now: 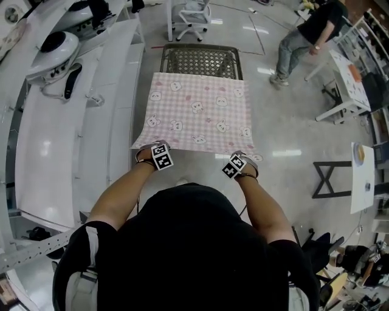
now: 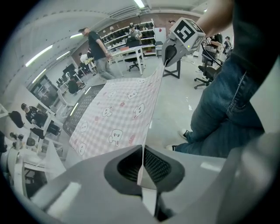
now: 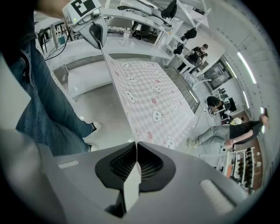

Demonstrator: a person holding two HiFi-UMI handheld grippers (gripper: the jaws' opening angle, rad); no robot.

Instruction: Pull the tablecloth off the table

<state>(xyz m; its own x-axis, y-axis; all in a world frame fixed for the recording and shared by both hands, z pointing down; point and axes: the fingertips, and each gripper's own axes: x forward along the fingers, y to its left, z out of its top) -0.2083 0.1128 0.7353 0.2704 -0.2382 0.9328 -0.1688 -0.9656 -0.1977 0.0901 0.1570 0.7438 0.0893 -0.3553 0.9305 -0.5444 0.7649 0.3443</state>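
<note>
Holding the near edge of the tablecloth at its two corners, you have both grippers clamped on fabric. Left gripper: jaws pressed together, with the cloth edge running as a thin pale sheet between the ribbed dark pads. Right gripper: jaws fully closed in the same way, with a fold of the same cloth pinched between its pads and hanging out below them. The tablecloth is pink check with small white animal faces. It is stretched fairly flat from your grippers out to the table, sloping over bare floor in between. The table's top is a dark mesh. A strip of that mesh shows bare beyond the cloth's far edge, and the far end of the cloth lies at the table's near side; how much of the cloth rests on the top you cannot tell from these views. In each gripper view the other gripper shows at the opposite corner, so the hem between them runs taut. White benches stand to your left and a white chair stands beyond the table. A person stands at the far right, well apart from the table. A shelf rack at the back holds dark items too small to identify.
</note>
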